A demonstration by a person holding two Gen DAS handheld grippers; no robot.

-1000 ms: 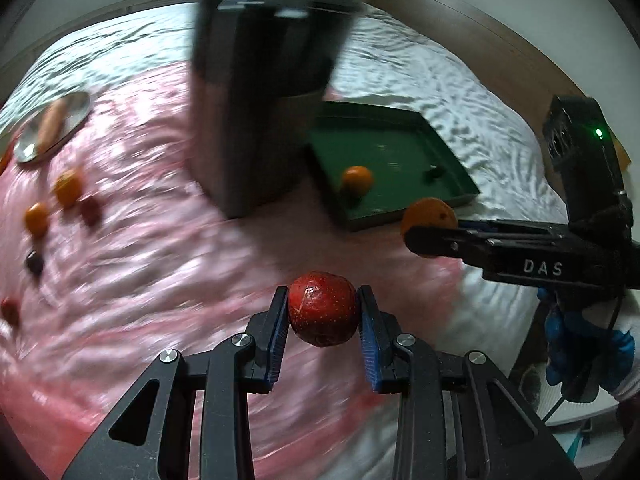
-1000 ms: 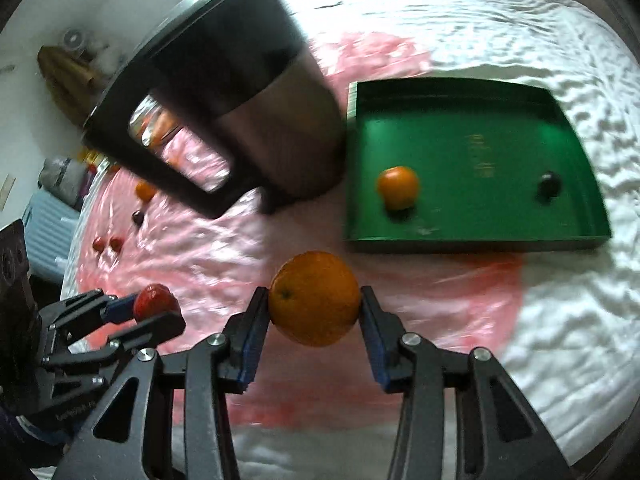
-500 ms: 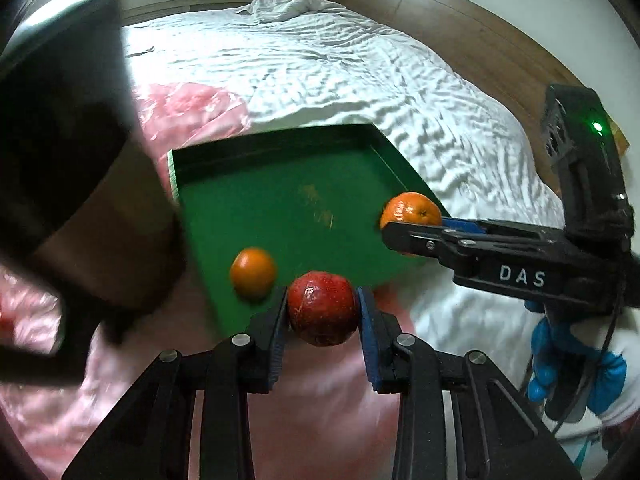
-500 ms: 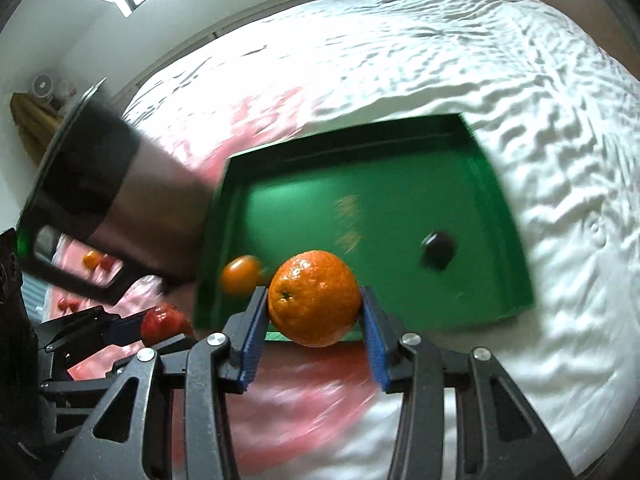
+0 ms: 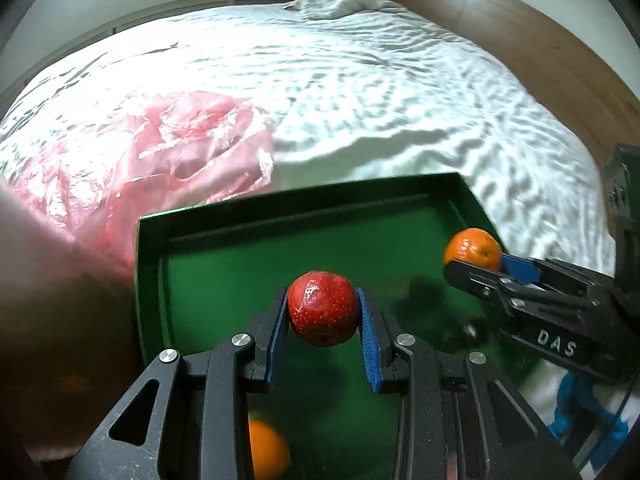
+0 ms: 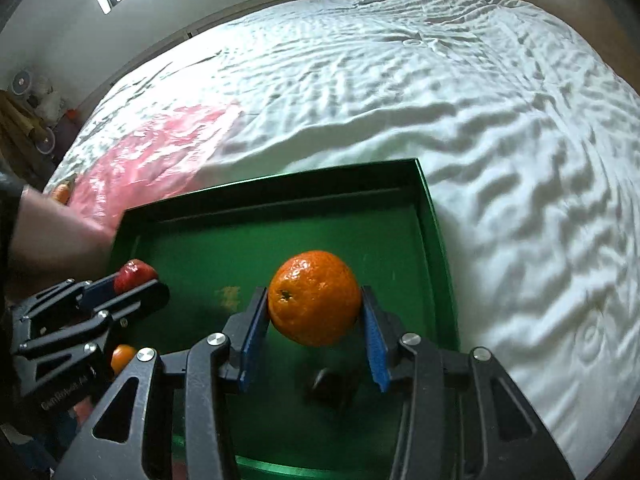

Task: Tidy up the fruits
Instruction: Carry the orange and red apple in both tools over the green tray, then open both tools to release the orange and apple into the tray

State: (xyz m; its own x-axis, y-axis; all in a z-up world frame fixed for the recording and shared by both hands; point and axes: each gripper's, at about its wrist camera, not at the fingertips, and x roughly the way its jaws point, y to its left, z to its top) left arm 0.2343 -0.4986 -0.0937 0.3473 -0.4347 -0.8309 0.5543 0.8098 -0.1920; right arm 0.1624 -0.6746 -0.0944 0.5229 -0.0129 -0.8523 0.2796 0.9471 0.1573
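Note:
My left gripper [image 5: 323, 314] is shut on a red speckled fruit [image 5: 320, 300] and hangs over the near part of the green tray [image 5: 280, 204]. My right gripper [image 6: 315, 308] is shut on a large orange [image 6: 312, 292] above the same tray [image 6: 280, 182], to the right of the left one. The left wrist view shows that orange [image 5: 473, 249] at the right. The right wrist view shows the red fruit [image 6: 134, 272] at the left. A small orange [image 6: 122, 356] and a small dark fruit [image 6: 332, 388] lie in the tray.
The tray rests on a white bed sheet [image 6: 480, 120]. A pink plastic sheet [image 5: 160, 148] lies to its left. A blurred metal jug [image 5: 48, 300] stands close by the tray's left side. A wooden headboard [image 5: 520, 40] runs along the far right.
Both grippers have carried their fruits rightward from over the pink sheet to above the green tray and a little lower. The jug has slid to the left edge of both views.

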